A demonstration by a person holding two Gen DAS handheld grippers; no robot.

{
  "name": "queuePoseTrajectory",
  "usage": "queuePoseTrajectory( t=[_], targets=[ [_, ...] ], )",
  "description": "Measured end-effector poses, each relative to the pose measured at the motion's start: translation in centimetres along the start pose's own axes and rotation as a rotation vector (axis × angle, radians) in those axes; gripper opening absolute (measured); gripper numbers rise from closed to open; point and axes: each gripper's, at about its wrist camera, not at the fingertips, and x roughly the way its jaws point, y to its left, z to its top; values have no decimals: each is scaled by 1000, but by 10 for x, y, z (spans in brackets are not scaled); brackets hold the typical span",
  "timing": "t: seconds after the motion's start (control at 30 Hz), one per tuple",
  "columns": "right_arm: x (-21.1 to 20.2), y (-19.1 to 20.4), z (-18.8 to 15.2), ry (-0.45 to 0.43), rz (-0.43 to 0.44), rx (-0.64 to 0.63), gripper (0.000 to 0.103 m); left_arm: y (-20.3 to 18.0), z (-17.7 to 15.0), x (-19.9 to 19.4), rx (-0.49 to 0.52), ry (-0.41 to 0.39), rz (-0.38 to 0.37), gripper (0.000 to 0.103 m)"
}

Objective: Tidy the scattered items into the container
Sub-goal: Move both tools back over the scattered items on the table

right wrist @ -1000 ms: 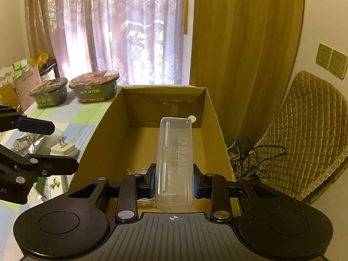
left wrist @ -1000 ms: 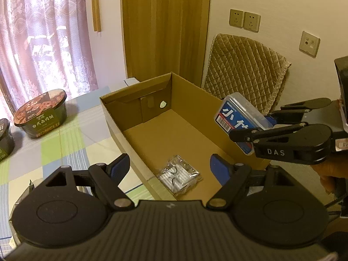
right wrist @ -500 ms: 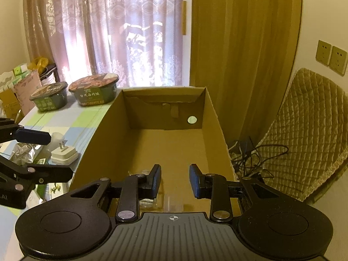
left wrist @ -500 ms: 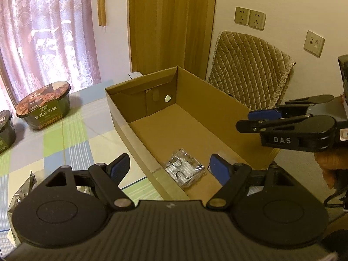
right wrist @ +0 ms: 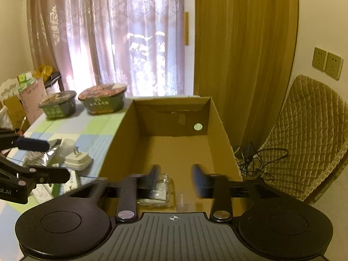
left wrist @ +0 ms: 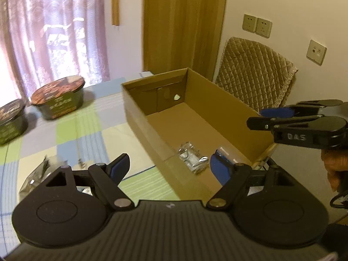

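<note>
On the counter [right wrist: 95, 128] to our left, two green instant-noodle bowls [right wrist: 102, 99], a crinkled silver foil packet [right wrist: 41, 157] and a white plug adapter [right wrist: 77, 161] wait outside the container. Our left gripper [left wrist: 169, 166] hangs wide and empty by the open brown cardboard box [left wrist: 217, 108], which holds a clear plastic packet [left wrist: 191, 158] and a transparent case [left wrist: 228, 154]. Our right gripper [right wrist: 175, 178] is spread, empty. We judge the tidying under halfway.

Open box, far half free
Its walls [right wrist: 219, 128] hem my fingers [right wrist: 196, 182]; a clear packet [left wrist: 191, 158] fills the near floor.
</note>
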Motion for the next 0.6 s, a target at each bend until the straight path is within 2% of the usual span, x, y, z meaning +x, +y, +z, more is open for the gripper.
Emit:
queuePoseTrajectory(
  t=[0.03, 0.3, 0.43, 0.6],
  targets=[
    [-5, 4, -1, -18, -4, 5, 93, 4, -4, -7, -10, 1, 8, 78],
    [-40, 46, -7, -42, 64, 27, 93, 54, -53, -64, -107, 25, 138, 82],
    [-52, 76, -17, -28, 116, 26, 93, 87, -78, -92, -162, 45, 204, 84],
    [-60, 116, -32, 12, 167, -5, 93, 114, -105, -121, -185, 55, 265, 90]
  ],
)
